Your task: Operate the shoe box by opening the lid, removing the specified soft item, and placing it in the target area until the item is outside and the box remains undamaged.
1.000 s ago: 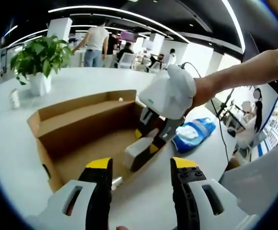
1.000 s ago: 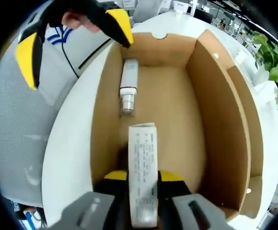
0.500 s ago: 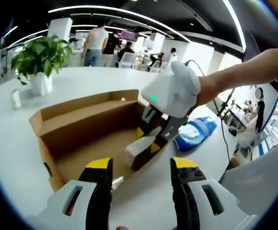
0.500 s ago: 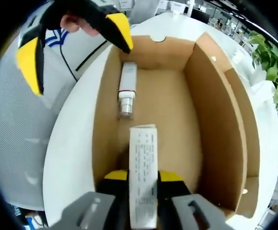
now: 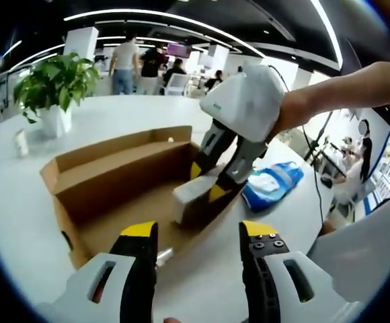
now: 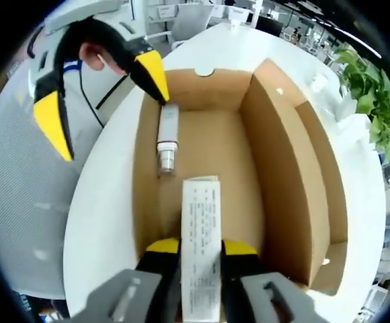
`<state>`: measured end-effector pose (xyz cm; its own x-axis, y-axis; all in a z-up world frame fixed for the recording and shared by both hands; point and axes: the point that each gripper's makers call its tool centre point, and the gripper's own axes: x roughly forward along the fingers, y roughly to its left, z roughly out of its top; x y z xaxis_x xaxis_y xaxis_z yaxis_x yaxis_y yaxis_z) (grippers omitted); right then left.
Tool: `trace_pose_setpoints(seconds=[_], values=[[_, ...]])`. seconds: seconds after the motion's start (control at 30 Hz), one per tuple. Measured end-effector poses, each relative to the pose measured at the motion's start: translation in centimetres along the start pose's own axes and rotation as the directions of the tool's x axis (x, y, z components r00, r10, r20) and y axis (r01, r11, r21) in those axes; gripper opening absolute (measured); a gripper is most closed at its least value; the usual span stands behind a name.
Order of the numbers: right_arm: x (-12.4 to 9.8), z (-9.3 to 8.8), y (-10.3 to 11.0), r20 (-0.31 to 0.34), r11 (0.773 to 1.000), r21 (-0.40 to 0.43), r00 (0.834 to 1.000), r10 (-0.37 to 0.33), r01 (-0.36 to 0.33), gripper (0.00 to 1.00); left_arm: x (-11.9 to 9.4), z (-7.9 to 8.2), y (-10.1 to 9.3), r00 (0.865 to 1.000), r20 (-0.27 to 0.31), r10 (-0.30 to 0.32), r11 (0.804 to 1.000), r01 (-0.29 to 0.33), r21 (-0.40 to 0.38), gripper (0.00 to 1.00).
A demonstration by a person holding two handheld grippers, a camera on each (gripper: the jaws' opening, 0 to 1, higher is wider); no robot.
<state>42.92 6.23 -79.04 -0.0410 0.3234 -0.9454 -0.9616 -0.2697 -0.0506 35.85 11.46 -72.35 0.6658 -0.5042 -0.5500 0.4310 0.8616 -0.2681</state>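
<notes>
One white soft pack (image 6: 201, 245), printed label up, clamped between right tongs (image 6: 201, 247) above the floor of the open cardboard shoe box (image 6: 286, 168); seen in left gripper view as pale block (image 5: 193, 195) inside box (image 5: 107, 176). One white tube (image 6: 166, 134) lying on box floor, apart from pack. Left tongs (image 5: 198, 232) released, holding nothing, poised at near box edge. White tabletop (image 5: 20, 208); blue-white packet (image 5: 271, 185) beside box; potted plant (image 5: 47, 91) beyond.
</notes>
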Motion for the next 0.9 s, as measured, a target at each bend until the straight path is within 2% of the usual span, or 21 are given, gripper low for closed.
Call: trace_pose_setpoints(seconds=[0.13, 0.43, 0.7, 0.9], values=[[-0.9, 0.8, -0.1, 0.026, 1.0, 0.022, 1.0, -0.009, 0.008, 0.17, -0.1, -0.1, -0.1, 1.0, -0.002, 0.0, 1.0, 0.0, 0.002, 0.49], [-3.1, 1.7, -0.7, 0.029, 0.999, -0.009, 0.998, -0.049, 0.049, 0.17, -0.2, -0.2, -0.2, 1.0, -0.006, -0.001, 1.0, 0.001, 0.018, 0.5], [-5.2, 1.5, -0.6, 0.022, 0.997, -0.016, 0.997, -0.08, 0.08, 0.17, 0.2, -0.5, 0.3, 1.0, -0.008, -0.001, 1.0, 0.001, 0.018, 0.5], [-7.0, 0.6, -0.4, 0.006, 0.994, -0.02, 0.995, -0.104, 0.104, 0.17, -0.1, -0.5, 0.2, 1.0, 0.0, 0.003, 1.0, -0.003, 0.005, 0.49]])
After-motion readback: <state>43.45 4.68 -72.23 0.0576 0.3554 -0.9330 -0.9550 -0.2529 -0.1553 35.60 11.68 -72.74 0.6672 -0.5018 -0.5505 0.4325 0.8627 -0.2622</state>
